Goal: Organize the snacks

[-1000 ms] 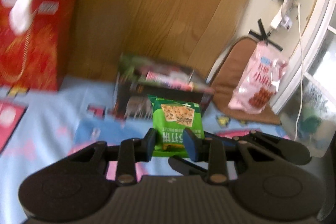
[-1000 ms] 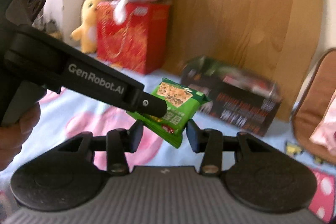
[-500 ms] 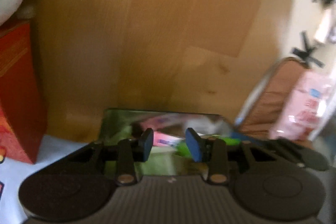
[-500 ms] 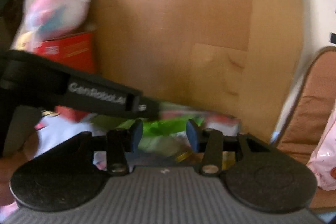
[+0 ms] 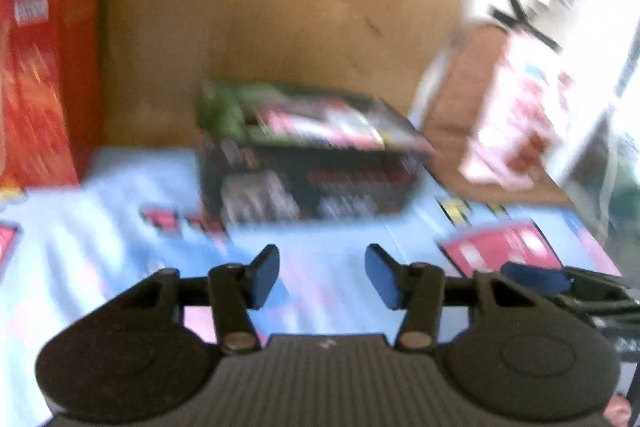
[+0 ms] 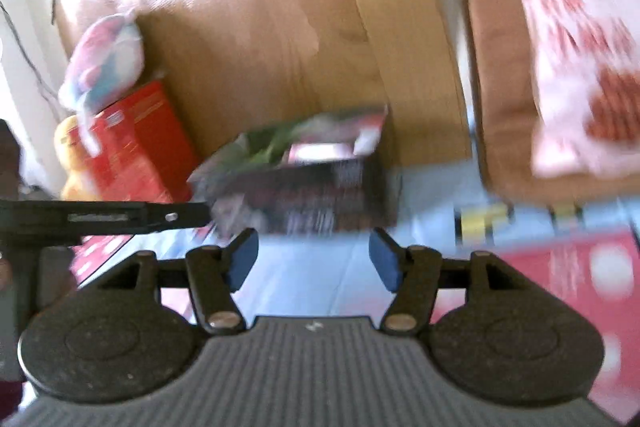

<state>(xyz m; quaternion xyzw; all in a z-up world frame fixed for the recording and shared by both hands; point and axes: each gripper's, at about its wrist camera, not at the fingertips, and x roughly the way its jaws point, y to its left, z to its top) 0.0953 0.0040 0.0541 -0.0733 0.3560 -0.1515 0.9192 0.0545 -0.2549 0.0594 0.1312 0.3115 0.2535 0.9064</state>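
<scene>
Blur smears both views, so print on the packets and box cannot be read. The left hand-held gripper (image 5: 322, 277) stands wide, nothing between its blue pads (image 5: 264, 275); the right hand-held gripper (image 6: 314, 259) is wide too and holds nothing. Ahead of both sits the dark box (image 5: 308, 163), open at the top, on the blue patterned sheet (image 5: 100, 219). Green and pink packets (image 5: 316, 123) lie inside it, but which is which is hard to make out. In the right view the box (image 6: 312, 183) is just beyond the pads, tilted by the lens, and the left tool's arm crosses in from the left edge. Right of the left gripper, the other tool's tip is cut off at the frame edge.

A pink bag (image 5: 516, 119) leans on a brown cushion (image 5: 452, 99) to the right of the box; in the right view the bag (image 6: 584, 47) is cut off at the edge. A red box (image 5: 44, 83) stands to the left, a plush toy (image 6: 104, 67) on top of it, against a wood panel (image 5: 280, 7).

A second ago the left gripper pinched a green snack packet and the right one framed it; now both jaws are bare and wider, and green shows in the box.
</scene>
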